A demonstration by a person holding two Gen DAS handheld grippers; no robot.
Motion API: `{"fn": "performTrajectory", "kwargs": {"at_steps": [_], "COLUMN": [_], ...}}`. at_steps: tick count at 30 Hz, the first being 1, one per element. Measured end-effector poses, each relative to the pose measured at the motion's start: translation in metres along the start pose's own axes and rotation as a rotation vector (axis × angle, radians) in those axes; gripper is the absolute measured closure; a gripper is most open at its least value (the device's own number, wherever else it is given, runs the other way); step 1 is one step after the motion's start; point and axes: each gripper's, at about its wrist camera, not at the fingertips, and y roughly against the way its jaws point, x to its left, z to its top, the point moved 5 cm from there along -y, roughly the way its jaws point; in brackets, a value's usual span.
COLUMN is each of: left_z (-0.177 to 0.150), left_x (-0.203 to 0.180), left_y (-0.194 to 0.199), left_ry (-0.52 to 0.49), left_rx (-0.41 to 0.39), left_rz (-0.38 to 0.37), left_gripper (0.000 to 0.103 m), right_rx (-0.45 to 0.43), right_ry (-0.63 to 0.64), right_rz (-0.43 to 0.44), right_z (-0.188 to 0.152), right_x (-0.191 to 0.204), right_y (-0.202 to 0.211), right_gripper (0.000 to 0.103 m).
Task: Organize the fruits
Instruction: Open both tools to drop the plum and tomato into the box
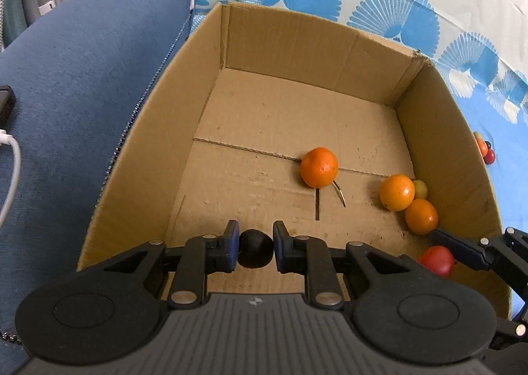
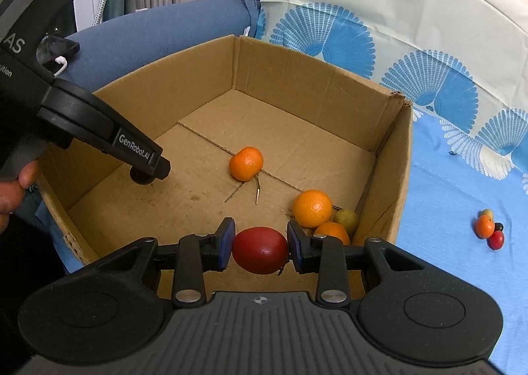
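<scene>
An open cardboard box holds three oranges and a small yellow-green fruit, mostly in its right corner. My left gripper is shut on a small dark round fruit over the box's near left part; it also shows in the right wrist view. My right gripper is shut on a red fruit above the box's near right side.
The box stands on a blue and white patterned cloth. A small cluster of fruits lies on the cloth to the right of the box. A blue cushion with a white cable lies left of the box.
</scene>
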Motion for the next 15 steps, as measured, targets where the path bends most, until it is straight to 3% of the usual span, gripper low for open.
{"fn": "performTrajectory", "kwargs": {"at_steps": [1,2,3,4,6,10,15], "left_z": [0.0,0.0,0.0,0.001,0.002,0.004,-0.005], "left_x": [0.0,-0.001,-0.002,-0.002,-0.006,-0.014,-0.015], "left_y": [0.0,0.001,0.004,0.008,0.016,0.038,0.077], "left_ry": [0.003,0.007,0.013,0.021,0.026,-0.005,0.012], "left_rx": [-0.002,-0.006,-0.016,-0.032,-0.053,-0.09,-0.121], "left_rz": [-0.011,-0.026,-0.035,-0.036,-0.062,-0.067,-0.059], "left_gripper": [0.068,0.044,0.016,0.013,0.0,0.0,0.0], "right_rx": [0.005,0.01,0.007,-0.003,-0.024,-0.058,-0.091], "right_ry": [0.002,0.004,0.008,0.009,0.016,0.039,0.023], "right_rz": [0.001,-0.002,-0.01,-0.016,-0.028,-0.039,-0.051], "right_z": [0.0,0.001,0.003,0.005,0.01,0.016,0.01], "right_x": [0.0,0.0,0.0,0.0,-0.001,-0.001,0.0], "right_y": [0.0,0.0,0.001,0.003,0.01,0.034,0.076], "right_gripper": [0.066,0.065,0.057,0.042,0.023,0.01,0.003]}}
